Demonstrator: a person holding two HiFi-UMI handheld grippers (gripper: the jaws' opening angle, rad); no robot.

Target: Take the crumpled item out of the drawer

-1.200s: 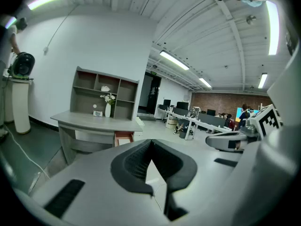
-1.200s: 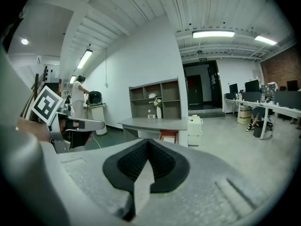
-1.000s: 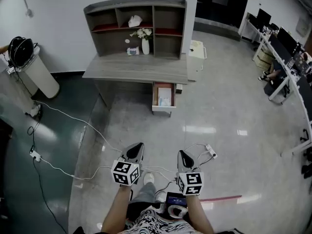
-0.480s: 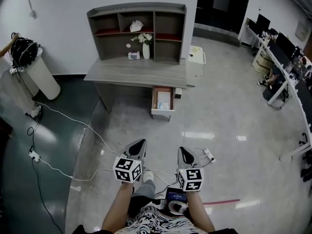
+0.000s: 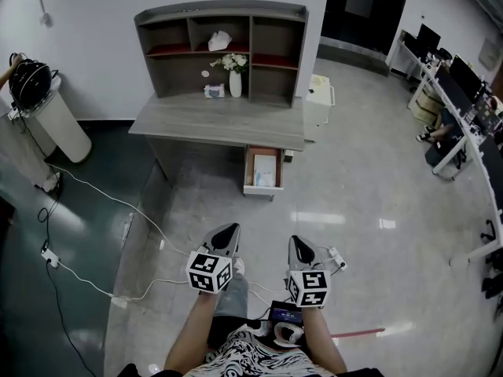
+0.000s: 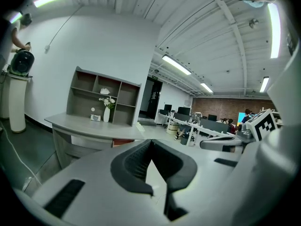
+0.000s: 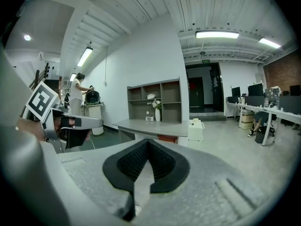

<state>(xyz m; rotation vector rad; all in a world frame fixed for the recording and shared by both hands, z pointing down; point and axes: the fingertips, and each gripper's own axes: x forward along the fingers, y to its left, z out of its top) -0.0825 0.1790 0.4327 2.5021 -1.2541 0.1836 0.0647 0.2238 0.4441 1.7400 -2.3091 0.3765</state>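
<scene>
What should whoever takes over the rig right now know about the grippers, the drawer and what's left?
Left gripper: shut, empty, held low in front of the person.
Right gripper: shut, empty, beside the left one.
Drawer: open, under the right end of the desk, far ahead of both grippers. A pale item lies inside, too small to make out further.
Done: the drawer is open.
Left: walk up, open a gripper, grasp the item, lift it out.
</scene>
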